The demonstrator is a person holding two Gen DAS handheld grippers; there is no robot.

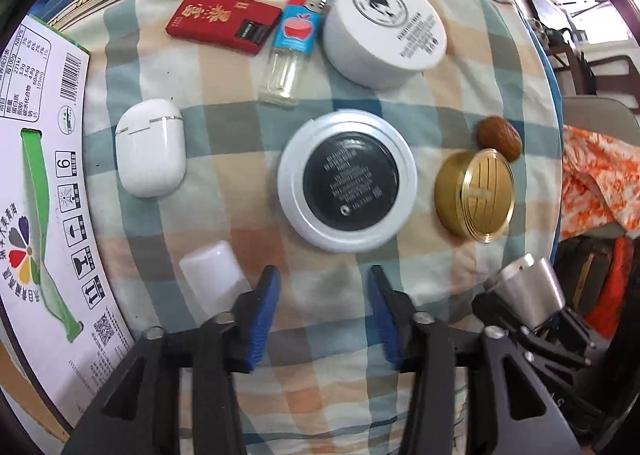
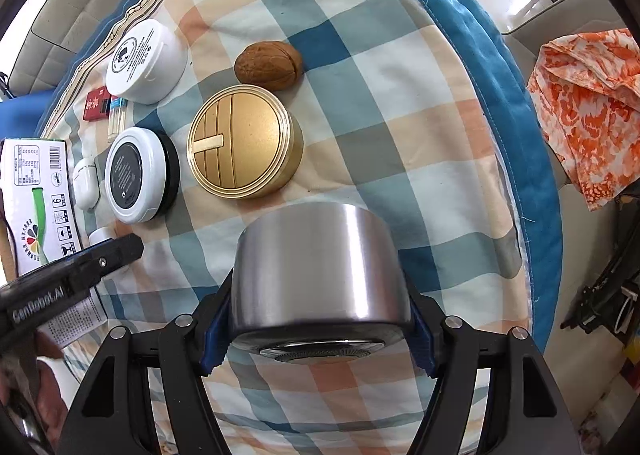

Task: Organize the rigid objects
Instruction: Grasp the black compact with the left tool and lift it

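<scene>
On a checked cloth lie a red box [image 1: 224, 22], a lighter [image 1: 289, 51], a white jar [image 1: 384, 31], a white earbud case [image 1: 150, 147], a white-rimmed black disc [image 1: 347, 182], a gold tin [image 1: 474, 195], a walnut [image 1: 499, 136] and a small white bottle [image 1: 212, 275]. My left gripper [image 1: 324, 291] is open and empty, just in front of the disc. My right gripper [image 2: 320, 315] is shut on a silver metal cup [image 2: 320, 275], also seen in the left wrist view [image 1: 528, 291]. The gold tin [image 2: 244, 141] and walnut [image 2: 269, 65] lie beyond the cup.
A printed carton [image 1: 44, 191] lies along the left side of the cloth. An orange patterned cloth [image 2: 588, 107] hangs on a chair to the right. The blue edge of the table cover [image 2: 516, 127] runs along the right side.
</scene>
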